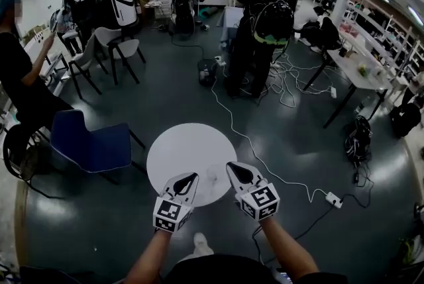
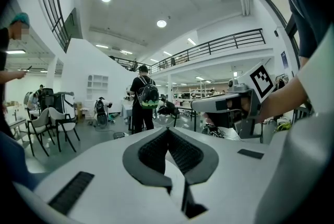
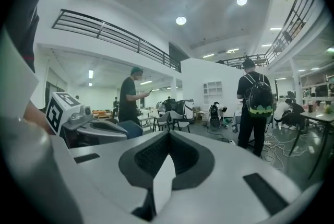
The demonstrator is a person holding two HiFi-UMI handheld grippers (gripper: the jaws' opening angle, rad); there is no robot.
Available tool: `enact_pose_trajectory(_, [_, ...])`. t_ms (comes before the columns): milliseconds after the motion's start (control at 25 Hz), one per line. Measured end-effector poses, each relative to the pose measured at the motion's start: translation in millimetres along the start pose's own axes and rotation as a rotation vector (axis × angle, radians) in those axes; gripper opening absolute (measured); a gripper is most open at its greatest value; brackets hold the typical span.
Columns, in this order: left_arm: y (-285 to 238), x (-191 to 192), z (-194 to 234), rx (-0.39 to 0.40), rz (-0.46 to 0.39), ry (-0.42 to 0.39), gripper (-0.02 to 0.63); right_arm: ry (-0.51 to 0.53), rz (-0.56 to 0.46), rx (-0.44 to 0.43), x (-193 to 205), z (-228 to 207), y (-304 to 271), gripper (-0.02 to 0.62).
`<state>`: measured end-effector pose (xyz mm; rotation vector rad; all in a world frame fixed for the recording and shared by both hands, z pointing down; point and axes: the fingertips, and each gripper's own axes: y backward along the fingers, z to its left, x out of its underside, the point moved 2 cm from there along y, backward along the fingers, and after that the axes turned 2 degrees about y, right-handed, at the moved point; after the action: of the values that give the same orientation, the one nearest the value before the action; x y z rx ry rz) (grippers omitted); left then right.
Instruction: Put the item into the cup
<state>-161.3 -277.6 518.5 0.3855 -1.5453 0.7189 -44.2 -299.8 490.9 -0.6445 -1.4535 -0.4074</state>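
White worktop (image 1: 173, 147): round, beneath both grippers
Left gripper (image 1: 192, 178): jaws clenched, tips touching
Right gripper (image 1: 233, 169): jaws clenched, tips touching

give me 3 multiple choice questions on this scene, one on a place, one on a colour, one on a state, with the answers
1. In the head view, on which side of the round table does the blue chair stand?
A. left
B. right
C. on top of it

2. What colour is the table top?
A. black
B. white
C. red

3. The left hand-held gripper is:
A. wide open
B. shut on a cup
C. shut, with nothing in it

Answers: 1 A, the chair stands off the table's left edge. 2 B, the top is plain white. 3 C, its own view shows the jaws meeting with nothing between them.
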Motion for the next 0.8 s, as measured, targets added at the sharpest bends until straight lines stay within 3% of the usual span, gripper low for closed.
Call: enact_pose_trajectory(800, [36.6, -22.3, -149.6, -0.034, -0.013, -0.055, 0.017, 0.027, -0.055, -0.026, -3.6, 5.3, 149.5, 0.014])
